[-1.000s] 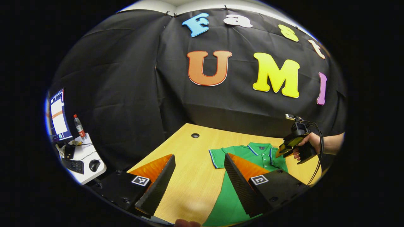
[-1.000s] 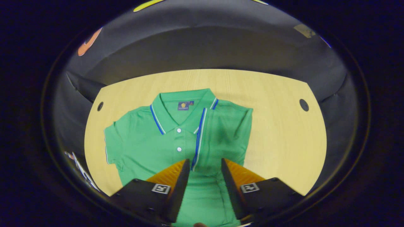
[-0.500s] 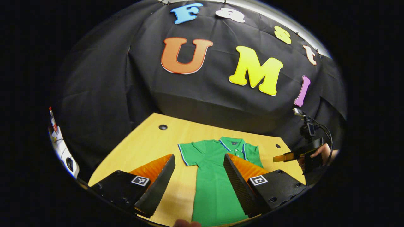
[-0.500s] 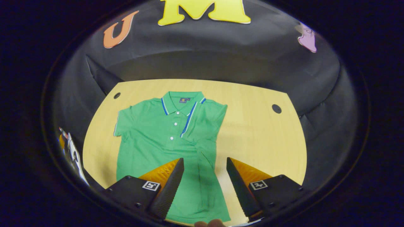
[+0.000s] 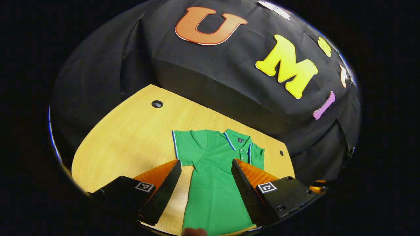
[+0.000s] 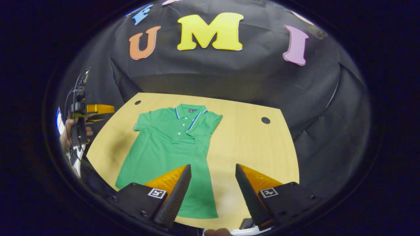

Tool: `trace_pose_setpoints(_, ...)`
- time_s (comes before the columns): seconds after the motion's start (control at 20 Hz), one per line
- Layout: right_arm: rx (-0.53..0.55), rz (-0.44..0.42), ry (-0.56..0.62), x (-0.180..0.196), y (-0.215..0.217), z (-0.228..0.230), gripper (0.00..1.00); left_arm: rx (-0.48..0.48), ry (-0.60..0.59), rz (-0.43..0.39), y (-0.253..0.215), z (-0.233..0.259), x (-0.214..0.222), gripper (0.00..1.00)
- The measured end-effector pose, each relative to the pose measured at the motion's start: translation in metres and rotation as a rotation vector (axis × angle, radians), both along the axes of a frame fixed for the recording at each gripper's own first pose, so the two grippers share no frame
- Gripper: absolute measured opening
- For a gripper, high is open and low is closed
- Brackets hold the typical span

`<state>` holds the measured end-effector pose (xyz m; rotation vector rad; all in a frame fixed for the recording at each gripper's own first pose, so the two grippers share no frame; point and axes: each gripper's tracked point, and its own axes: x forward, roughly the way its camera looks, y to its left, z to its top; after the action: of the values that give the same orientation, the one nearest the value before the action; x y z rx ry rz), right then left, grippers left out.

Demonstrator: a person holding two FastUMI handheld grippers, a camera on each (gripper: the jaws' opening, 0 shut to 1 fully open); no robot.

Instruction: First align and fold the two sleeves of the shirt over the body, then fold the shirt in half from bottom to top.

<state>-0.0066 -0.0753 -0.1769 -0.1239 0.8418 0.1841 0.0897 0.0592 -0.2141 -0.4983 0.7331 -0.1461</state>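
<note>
We see the shirt (image 6: 170,144) lying flat on the table (image 6: 256,144), collar toward the wall, one sleeve (image 6: 201,123) folded over the body, the other sleeve (image 5: 183,147) spread out. Above the shirt's hem, our left gripper (image 5: 203,186) and right gripper (image 6: 211,190) hover, fingers apart, holding nothing.
</note>
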Motion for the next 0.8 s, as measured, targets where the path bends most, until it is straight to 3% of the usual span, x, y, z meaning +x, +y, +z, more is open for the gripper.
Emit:
trace_pose_setpoints(0.25, 0.064, -0.074, 0.074, -0.031, -0.023, -0.014, 0.87, -0.082, 0.248, -0.113, 0.011, -0.054, 0.032, 0.99)
trace_pose_setpoints(0.45, 0.025, -0.084, 0.097, -0.043, -0.042, -0.022, 0.87, -0.085, 0.536, -0.152, 0.023, -0.100, 0.041, 0.99)
trace_pose_setpoints(0.8, -0.055, -0.107, 0.168, -0.076, -0.072, -0.039, 0.87, 0.004, 0.650, -0.159, 0.029, -0.147, 0.085, 0.97)
